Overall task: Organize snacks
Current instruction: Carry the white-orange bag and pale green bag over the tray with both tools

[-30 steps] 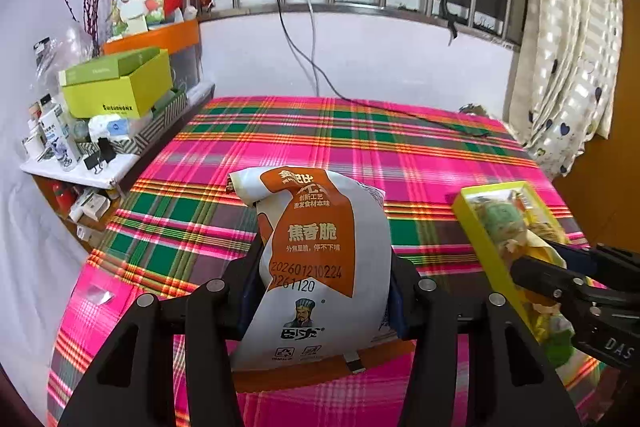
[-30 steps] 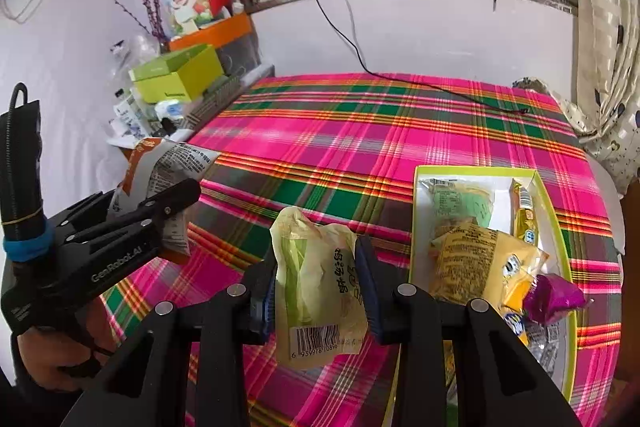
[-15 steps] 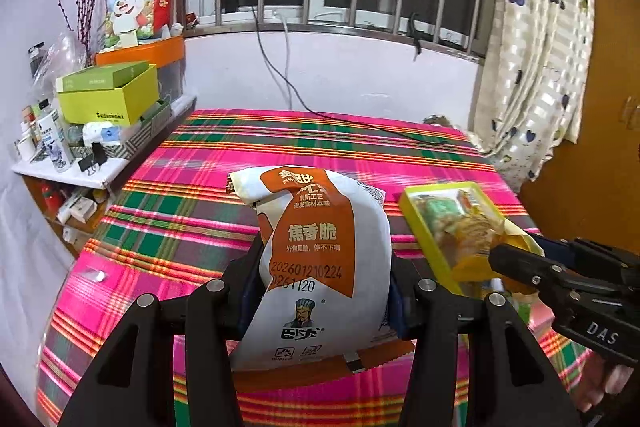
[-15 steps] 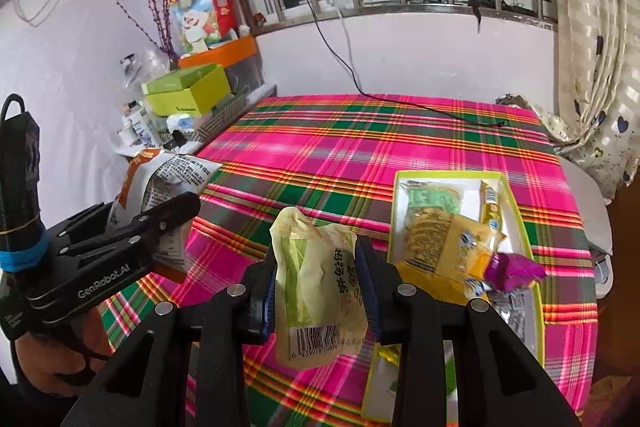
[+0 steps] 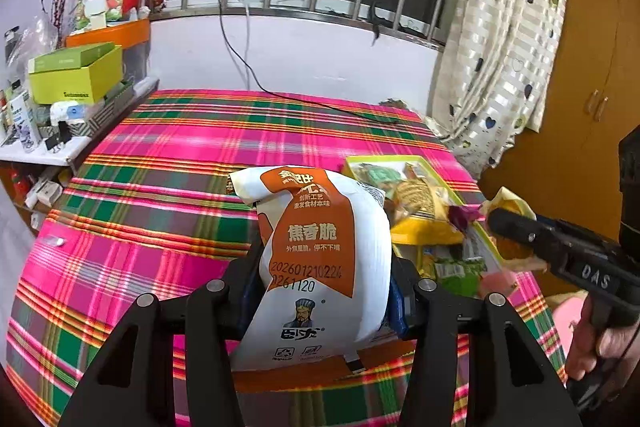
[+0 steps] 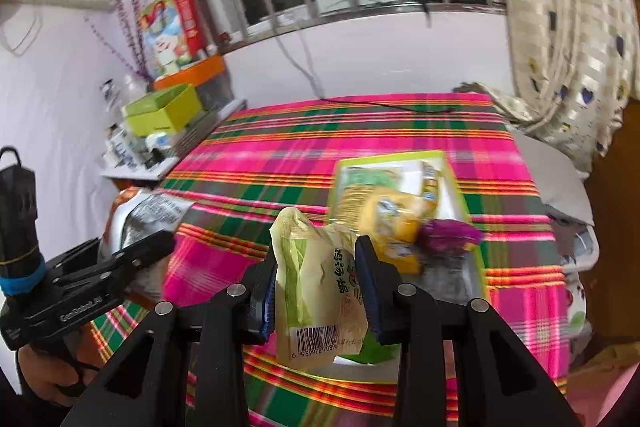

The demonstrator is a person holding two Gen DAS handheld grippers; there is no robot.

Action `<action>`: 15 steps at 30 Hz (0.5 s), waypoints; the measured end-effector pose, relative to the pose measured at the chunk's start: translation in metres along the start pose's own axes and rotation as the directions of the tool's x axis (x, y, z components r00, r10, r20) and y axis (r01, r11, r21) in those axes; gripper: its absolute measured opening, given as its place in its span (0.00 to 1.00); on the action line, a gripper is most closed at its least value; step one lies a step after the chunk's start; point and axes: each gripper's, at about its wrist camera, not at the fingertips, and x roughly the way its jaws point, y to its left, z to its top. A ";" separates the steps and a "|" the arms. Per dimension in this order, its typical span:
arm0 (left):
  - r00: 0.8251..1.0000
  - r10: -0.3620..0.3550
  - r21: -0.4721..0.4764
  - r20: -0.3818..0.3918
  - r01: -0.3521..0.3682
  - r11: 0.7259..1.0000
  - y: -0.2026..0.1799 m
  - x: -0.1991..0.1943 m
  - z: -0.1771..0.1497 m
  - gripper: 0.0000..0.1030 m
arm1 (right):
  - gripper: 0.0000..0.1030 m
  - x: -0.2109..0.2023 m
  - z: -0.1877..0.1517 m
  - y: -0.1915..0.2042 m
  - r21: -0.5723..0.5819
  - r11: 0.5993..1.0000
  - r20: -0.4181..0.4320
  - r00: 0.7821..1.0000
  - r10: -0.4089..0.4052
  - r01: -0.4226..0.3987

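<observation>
Clearly the left gripper (image 5: 322,301) pinches a puffy white-and-orange snack bag (image 5: 320,255) above the plaid tablecloth (image 5: 160,163); the right gripper (image 6: 320,293) pinches a pale green-and-yellow pouch (image 6: 318,291); both could slide off, since the yellow-green tray (image 6: 452,179) already looks heaped with yellow packets (image 6: 390,219) and a purple wrapper (image 6: 448,231).
</observation>
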 end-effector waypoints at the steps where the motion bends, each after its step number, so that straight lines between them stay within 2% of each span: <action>1: 1.000 -0.008 0.001 -0.004 0.008 1.000 -0.002 0.000 -0.001 0.50 | 0.31 -0.003 -0.001 -0.007 0.013 1.000 0.004 1.000 -0.011 0.011; 8: 0.999 -0.040 0.013 -0.021 0.040 0.999 -0.016 0.005 -0.003 0.50 | 0.31 -0.019 -0.003 -0.039 0.072 0.996 0.026 0.998 -0.060 0.058; 15: 0.998 -0.059 0.025 -0.029 0.060 0.998 -0.024 0.006 -0.003 0.50 | 0.31 -0.022 -0.008 -0.055 0.099 0.993 0.025 0.997 -0.073 0.070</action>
